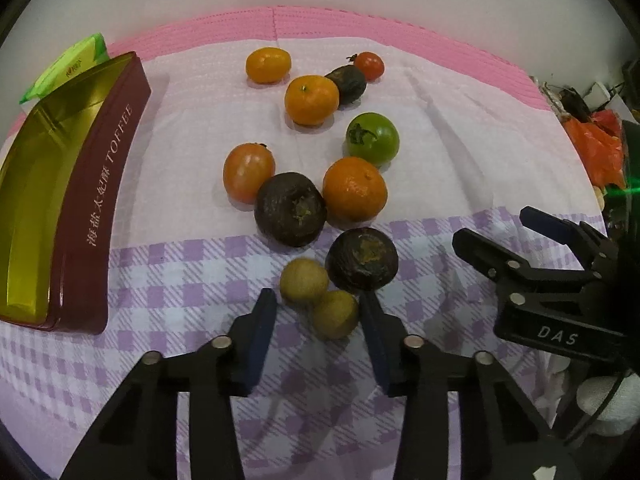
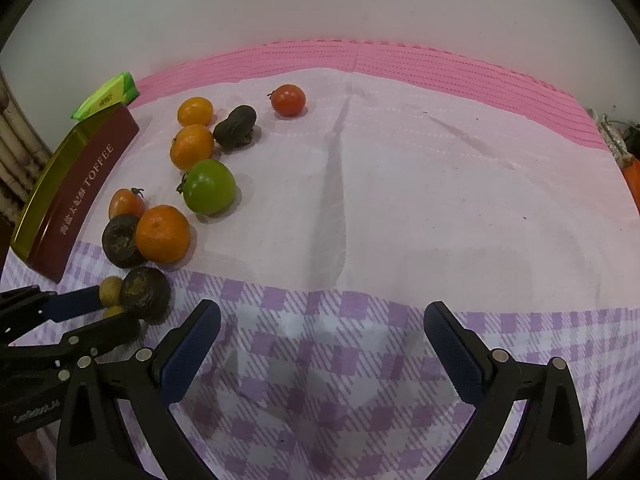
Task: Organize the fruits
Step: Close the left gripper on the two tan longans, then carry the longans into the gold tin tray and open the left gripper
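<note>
left gripper: jaws narrowed around two small tan longans, the nearer longan against the right finger; whether both pads press, I cannot tell
right gripper: jaws wide, nothing between them, over the checked cloth
other fruits: mandarins, tomatoes, dark passion fruits, loose on the cloth
toffee tin: open, left of the fruits

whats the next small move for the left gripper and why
Probably finish closing the left gripper on the nearer small tan fruit. That fruit sits between the pads, one pad looks still apart from it, and the open toffee tin waits empty beside the pile.
</note>
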`<action>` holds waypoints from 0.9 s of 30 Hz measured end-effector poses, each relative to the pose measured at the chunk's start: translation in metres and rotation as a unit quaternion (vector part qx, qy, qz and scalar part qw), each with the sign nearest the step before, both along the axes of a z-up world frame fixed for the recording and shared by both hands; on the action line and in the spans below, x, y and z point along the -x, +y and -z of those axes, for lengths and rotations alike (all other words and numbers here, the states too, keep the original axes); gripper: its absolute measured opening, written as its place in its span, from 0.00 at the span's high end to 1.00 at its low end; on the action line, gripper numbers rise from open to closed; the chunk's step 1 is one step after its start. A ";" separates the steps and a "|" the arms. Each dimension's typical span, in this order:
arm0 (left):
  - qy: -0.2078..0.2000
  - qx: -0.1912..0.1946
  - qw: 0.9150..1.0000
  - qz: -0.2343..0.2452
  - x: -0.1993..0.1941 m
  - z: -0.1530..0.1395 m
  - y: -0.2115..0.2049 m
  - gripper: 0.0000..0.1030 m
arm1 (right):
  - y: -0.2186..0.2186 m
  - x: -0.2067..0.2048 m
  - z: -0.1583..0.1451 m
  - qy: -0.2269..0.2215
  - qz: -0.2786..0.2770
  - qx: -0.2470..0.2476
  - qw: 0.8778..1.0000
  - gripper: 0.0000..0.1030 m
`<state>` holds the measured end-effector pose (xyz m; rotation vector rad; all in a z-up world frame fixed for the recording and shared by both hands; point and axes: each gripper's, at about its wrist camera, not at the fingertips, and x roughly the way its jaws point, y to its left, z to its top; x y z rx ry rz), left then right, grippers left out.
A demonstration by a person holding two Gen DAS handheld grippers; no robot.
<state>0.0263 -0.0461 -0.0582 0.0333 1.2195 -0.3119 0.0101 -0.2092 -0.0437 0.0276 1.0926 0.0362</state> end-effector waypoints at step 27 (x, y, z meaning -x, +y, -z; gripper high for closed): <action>-0.013 0.002 1.000 0.012 0.002 -0.002 0.025 0.79 | 0.006 0.002 0.008 0.007 -0.006 0.012 1.000 0.02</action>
